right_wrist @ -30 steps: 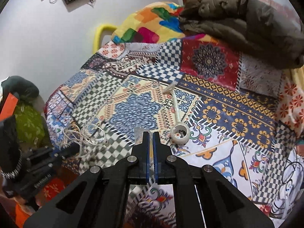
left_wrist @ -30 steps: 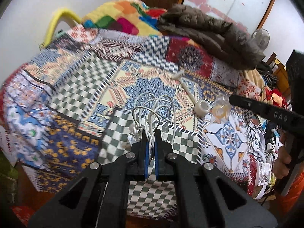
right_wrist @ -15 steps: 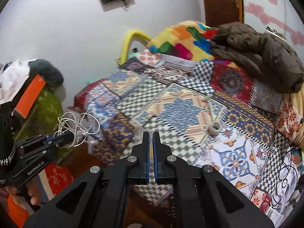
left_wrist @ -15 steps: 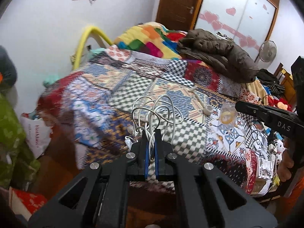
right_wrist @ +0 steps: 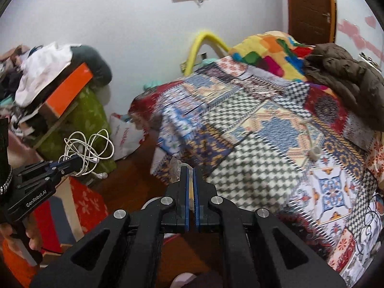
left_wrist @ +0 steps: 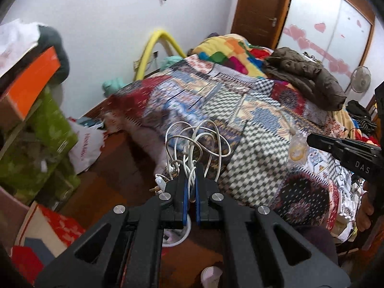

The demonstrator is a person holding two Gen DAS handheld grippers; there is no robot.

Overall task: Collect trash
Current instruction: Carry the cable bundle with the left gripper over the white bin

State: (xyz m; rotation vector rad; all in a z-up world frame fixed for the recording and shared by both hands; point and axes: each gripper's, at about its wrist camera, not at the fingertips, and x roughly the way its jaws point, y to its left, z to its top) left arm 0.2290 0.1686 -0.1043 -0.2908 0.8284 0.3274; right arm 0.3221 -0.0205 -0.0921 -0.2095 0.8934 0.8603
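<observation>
Fingers of left gripper (left_wrist: pixel 189 168) clamped on tangled white cable (left_wrist: pixel 195 141), off the bed (left_wrist: pixel 259 129) edge; right gripper (right_wrist: pixel 189 172) fingers pinching clear plastic scrap (right_wrist: pixel 174 171).

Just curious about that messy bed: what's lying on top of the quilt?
A brown jacket, a colourful blanket and a white cord with a ring lie on the quilt. Anything under them is hidden.

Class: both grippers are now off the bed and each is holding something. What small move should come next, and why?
Probably carry both loads on toward a bin, though none shows in either view. The left gripper is shut on the white cables, clear of the bed; the right gripper pinches a clear wrapper.
</observation>
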